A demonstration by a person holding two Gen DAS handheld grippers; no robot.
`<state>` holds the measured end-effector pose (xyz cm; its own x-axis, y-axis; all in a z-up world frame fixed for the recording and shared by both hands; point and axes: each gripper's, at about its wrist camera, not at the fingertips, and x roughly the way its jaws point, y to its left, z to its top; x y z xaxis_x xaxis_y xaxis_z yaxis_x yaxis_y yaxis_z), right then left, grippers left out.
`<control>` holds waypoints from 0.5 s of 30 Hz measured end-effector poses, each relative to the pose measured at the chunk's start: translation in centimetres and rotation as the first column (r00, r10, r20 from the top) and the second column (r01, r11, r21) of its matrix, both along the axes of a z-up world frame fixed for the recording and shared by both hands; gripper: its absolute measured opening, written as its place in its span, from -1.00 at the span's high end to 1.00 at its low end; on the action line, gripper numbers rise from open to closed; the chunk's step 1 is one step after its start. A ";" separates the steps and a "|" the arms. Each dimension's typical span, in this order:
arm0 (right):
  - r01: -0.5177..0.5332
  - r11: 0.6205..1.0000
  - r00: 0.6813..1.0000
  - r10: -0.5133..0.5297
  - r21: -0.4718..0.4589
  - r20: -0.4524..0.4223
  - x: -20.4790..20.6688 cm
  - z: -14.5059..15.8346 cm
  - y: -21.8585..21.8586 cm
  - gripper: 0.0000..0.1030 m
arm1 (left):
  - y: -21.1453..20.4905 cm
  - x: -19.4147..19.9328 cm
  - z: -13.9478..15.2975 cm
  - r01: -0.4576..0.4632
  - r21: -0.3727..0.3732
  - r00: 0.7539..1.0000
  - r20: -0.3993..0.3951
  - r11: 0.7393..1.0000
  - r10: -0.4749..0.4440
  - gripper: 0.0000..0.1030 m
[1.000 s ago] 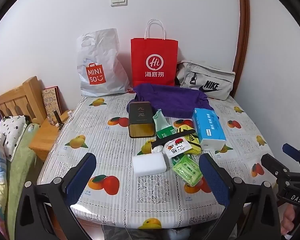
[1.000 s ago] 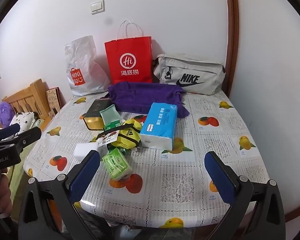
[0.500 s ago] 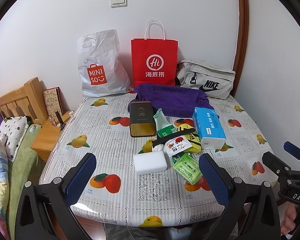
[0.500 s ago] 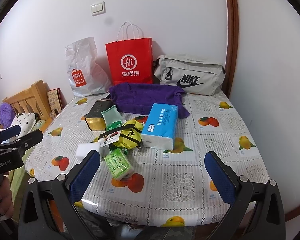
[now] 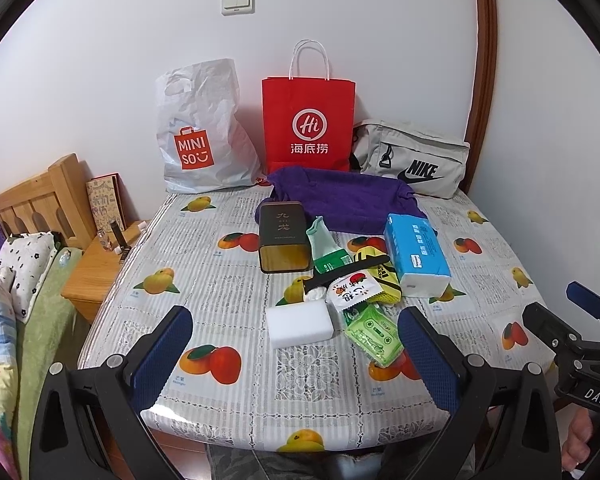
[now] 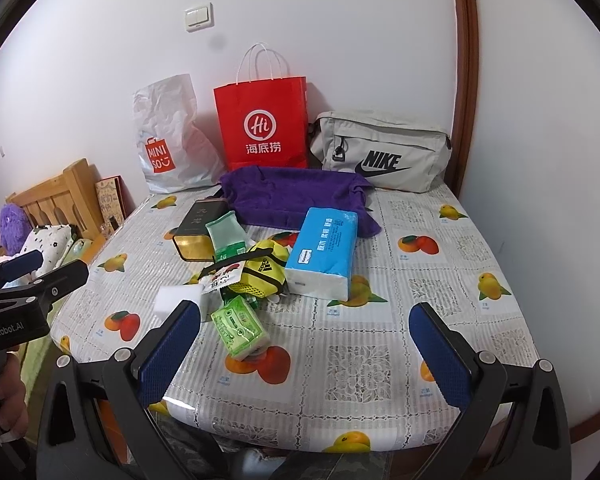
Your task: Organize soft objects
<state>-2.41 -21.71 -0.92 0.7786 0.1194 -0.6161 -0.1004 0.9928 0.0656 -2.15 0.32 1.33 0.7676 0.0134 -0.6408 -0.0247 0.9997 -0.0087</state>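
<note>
A pile of small items lies mid-table: a white sponge [image 5: 301,325], a green tissue pack [image 5: 373,334], a yellow mesh Adidas pouch [image 6: 264,270], a snack packet [image 5: 351,290], a blue tissue pack [image 5: 415,254], a green-white pouch [image 5: 325,246] and a dark tea tin [image 5: 283,236]. A purple towel [image 5: 343,198] lies behind them. My left gripper [image 5: 296,360] and right gripper [image 6: 303,352] are both open and empty, held over the table's near edge, short of the pile.
A white Miniso bag [image 5: 198,132], a red paper bag [image 5: 308,124] and a grey Nike bag [image 5: 413,164] stand against the back wall. A wooden nightstand [image 5: 96,264] and a bed [image 5: 16,280] are at the left. The table [image 5: 204,280] has a fruit-print cover.
Both grippers have drawn back and risen slightly, so more of the table's near edge shows. Nothing on the table has moved.
</note>
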 end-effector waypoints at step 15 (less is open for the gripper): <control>0.002 1.000 1.000 -0.002 0.005 0.000 0.0 0.2 0.1 -0.99 | 0.1 -0.1 -0.1 0.000 -0.002 1.000 0.001 1.000 0.000 -1.00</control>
<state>-2.45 -21.57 -0.73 0.7786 0.1211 -0.6157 -0.0988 0.9926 0.0702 -2.27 0.44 1.22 0.7681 0.0123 -0.6403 -0.0248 0.9996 -0.0105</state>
